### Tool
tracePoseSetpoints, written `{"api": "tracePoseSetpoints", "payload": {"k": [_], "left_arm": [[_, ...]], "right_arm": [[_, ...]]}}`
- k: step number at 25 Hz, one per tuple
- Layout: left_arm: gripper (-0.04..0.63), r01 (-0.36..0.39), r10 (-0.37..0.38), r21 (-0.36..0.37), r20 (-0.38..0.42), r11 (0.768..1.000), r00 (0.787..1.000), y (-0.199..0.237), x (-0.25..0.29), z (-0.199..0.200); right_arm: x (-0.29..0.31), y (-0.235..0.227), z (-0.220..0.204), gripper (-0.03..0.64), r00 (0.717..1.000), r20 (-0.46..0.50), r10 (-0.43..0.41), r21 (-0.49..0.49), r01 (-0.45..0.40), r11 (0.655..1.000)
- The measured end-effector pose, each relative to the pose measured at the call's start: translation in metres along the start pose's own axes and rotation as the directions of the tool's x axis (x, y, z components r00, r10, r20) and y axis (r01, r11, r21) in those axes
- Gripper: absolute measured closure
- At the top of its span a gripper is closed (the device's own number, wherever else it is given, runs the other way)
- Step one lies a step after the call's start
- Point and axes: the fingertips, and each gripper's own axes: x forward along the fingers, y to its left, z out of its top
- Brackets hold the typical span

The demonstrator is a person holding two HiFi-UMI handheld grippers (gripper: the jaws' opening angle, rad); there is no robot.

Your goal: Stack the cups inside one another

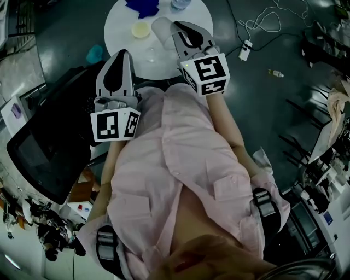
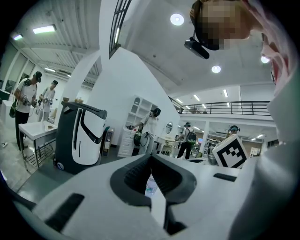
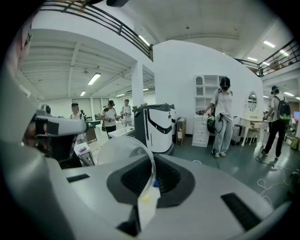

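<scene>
1. Round and white, the worktop (image 1: 117, 33) was seen from above on a dark grey floor. It stood in a bright open hall, with several people well apart from it.
2. A thin translucent plastic cup (image 3: 123, 152) was held by its rim in the right gripper (image 1: 176, 31). The jaws were pinched shut on the cup's wall. The cup was carried tilted above the far part of the worktop, just beside a small pale yellow cup (image 1: 140, 29) that stood upright there.
3. The left gripper (image 1: 123, 53) was held at the near edge of the worktop, with its jaws drawn together and nothing between them.
4. The translucent cup was judged very light, thin-walled, easily flexed and rather slick. A light pinch across the rim was judged the right hold, since a harder squeeze could buckle the wall. The yellow cup was judged just as light, so it could be tipped or pushed away when another cup was set into it.
5. A crumpled blue item (image 1: 143, 6) and a clear bottle (image 1: 179, 4) lay at the far edge, near the yellow cup. They were judged the likeliest things to be knocked.
6. A teal object (image 1: 94, 53) and a white power strip with cables (image 1: 245, 50) lay on the floor, clear of the work.
</scene>
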Motion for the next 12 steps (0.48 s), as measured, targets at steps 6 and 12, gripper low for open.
{"api": "tracePoseSetpoints", "payload": {"k": [6, 12], "left_arm": [[0.577, 0.012, -0.012, 0.000, -0.001, 1.000, 1.000, 0.001, 0.002, 0.001], [0.577, 0.015, -0.015, -0.006, -0.006, 1.000, 1.000, 0.005, 0.006, 0.001]], "right_arm": [[0.023, 0.008, -0.003, 0.581, 0.999, -0.027, 0.036, -0.023, -0.037, 0.999], [0.040, 0.011, -0.008, 0.581, 0.996, -0.070, 0.056, -0.045, -0.059, 0.997]]}}
